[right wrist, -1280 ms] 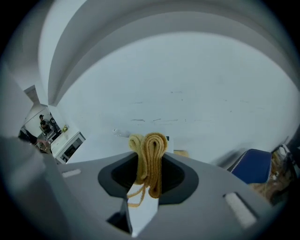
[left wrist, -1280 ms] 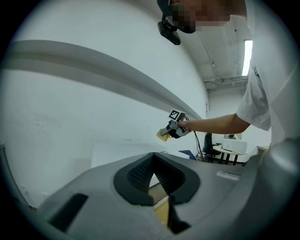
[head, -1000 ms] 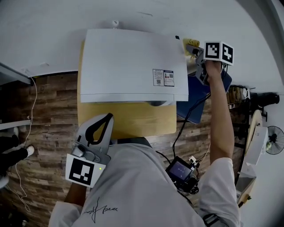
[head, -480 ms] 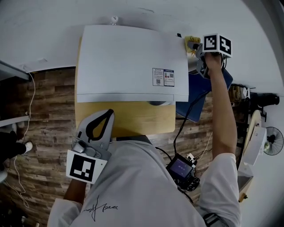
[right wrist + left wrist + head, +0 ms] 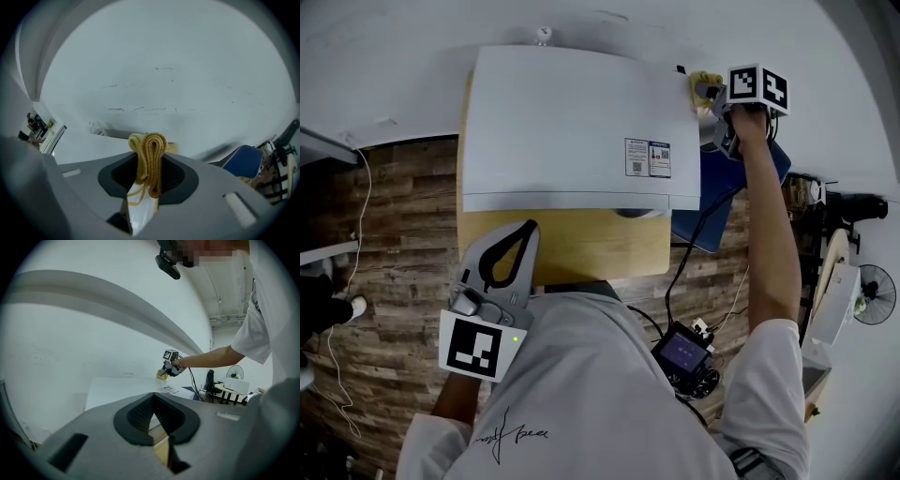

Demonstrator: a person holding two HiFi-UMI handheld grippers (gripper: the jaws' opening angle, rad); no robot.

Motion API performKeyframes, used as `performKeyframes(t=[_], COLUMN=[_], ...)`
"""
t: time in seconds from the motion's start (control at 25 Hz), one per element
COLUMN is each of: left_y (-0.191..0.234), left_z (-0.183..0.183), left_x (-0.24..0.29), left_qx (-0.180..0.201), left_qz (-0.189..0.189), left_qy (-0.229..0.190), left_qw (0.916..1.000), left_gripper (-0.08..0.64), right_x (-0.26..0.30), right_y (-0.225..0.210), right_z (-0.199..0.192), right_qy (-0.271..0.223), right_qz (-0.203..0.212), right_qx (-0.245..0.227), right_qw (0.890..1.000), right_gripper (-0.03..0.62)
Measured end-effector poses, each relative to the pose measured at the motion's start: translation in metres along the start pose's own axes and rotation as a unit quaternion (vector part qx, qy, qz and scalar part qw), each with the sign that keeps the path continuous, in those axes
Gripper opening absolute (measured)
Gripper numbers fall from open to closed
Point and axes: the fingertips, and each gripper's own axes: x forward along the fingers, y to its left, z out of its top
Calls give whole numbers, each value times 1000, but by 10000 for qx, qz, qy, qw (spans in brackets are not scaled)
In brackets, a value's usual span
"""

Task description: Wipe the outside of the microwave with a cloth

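Yellow cloth (image 5: pixel 150 152) is bunching in folded loops between the right tongs (image 5: pixel 707 95), which are pinching it tight, with a loose end hanging down between the jaws. The person's right arm is reaching out across the right side, and the cloth is pressing against the far right corner of the white microwave (image 5: pixel 572 122), close to the white wall. The microwave is sitting on a wooden tabletop (image 5: pixel 581 253), a small printed label showing near the right edge of its top. The left tongs (image 5: pixel 514 260) are hovering low over the tabletop's near edge, well apart from the cloth, their jaws pressed together with nothing between them. A blue chair (image 5: pixel 717 202) is standing just right of the microwave.
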Motion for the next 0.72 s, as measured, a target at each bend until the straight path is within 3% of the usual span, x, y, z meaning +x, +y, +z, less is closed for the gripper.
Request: performKeyframes(t=[0.32, 0.72], left_y=[-2, 5], left_z=[5, 7], left_x=[-2, -15], left_qx=[60, 79], left_qz=[-97, -69], left_qy=[-42, -94], left_qw=[9999, 9999], left_gripper=[-5, -6], right_x=[2, 4], right_y=[8, 33], right_z=[1, 3], right_qy=[66, 123], right_qz=[-176, -111], right_qx=[-113, -142], right_qw=[9998, 9998], right_gripper=[121, 121])
